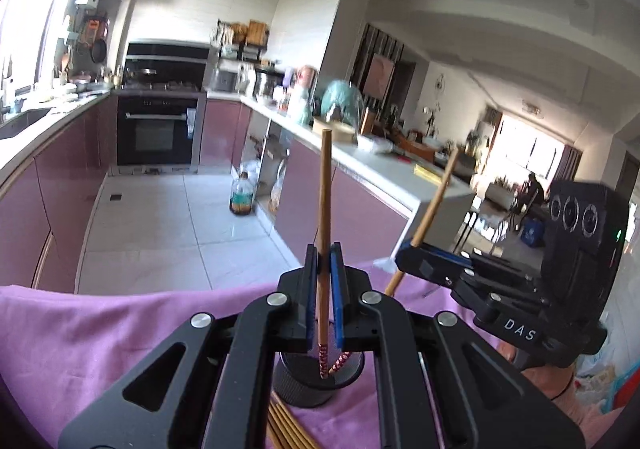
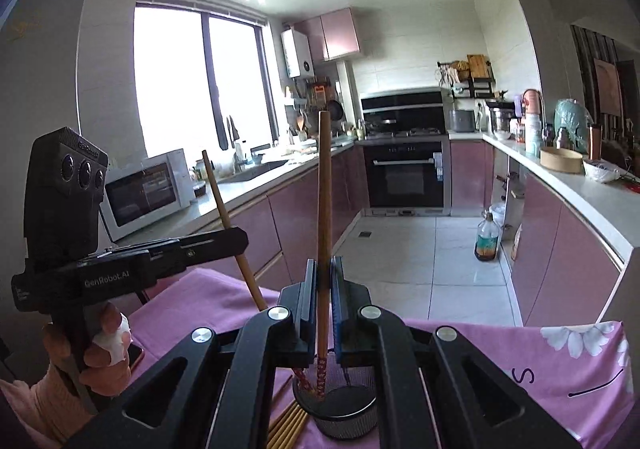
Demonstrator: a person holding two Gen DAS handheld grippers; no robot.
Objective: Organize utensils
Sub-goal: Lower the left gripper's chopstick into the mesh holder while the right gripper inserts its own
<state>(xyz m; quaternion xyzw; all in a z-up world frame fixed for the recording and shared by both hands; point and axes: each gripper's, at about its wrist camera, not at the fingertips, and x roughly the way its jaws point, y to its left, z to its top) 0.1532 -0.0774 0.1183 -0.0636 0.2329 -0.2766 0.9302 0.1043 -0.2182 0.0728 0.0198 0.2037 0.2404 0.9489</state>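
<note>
My left gripper (image 1: 323,261) is shut on a wooden chopstick (image 1: 325,189) that stands upright, its patterned tip inside a black round holder (image 1: 316,381) on the purple cloth. My right gripper (image 2: 323,269) is shut on another wooden chopstick (image 2: 324,189), upright, its patterned tip in the same black holder (image 2: 344,413). The right gripper also shows in the left wrist view (image 1: 404,253) with its chopstick (image 1: 436,197) tilted. The left gripper shows in the right wrist view (image 2: 240,239) with its chopstick (image 2: 218,189). Several loose chopsticks (image 1: 288,425) lie beside the holder, also in the right wrist view (image 2: 288,425).
The purple cloth (image 1: 100,337) covers the table; it carries flower prints (image 2: 580,341) at the right. A phone (image 2: 134,355) lies near the left hand. Beyond are the kitchen floor, pink cabinets, an oven (image 2: 404,177) and a bottle (image 2: 486,237) on the floor.
</note>
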